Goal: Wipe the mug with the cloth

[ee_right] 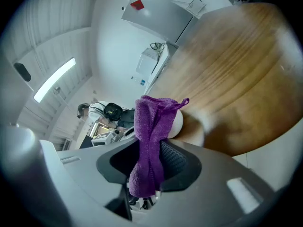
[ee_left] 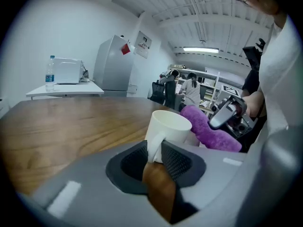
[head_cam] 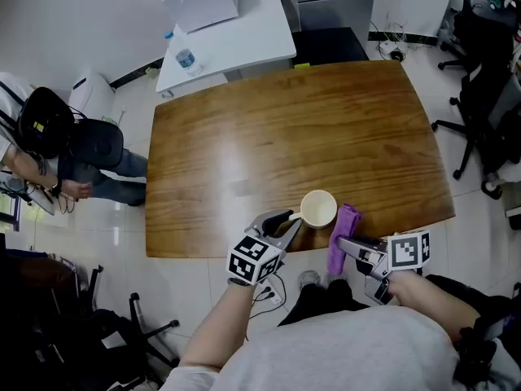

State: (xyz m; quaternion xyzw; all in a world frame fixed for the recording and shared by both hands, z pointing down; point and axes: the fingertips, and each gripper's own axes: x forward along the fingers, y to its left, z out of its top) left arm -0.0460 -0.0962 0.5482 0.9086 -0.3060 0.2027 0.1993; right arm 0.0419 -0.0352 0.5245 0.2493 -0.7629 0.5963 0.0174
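Office room with a pale floor, seen from above, with a broad wooden table (head_cam: 269, 137) across the middle of the frame. Near its lower edge, slightly right of centre, a white mug (head_cam: 318, 208), upright. From the lower left, left gripper (head_cam: 286, 225) with jaws parted by a narrow gap, mug handle (ee_left: 154, 148) between the pads, not clamped. Just right of the mug, a purple cloth (head_cam: 343, 235) hanging over the table edge, pinched firmly in the closed jaws of the right gripper (head_cam: 348, 247). At upper left, a white side table (head_cam: 244, 43) bearing a water bottle (head_cam: 186, 59). At the left edge, a seated person (head_cam: 49, 137).
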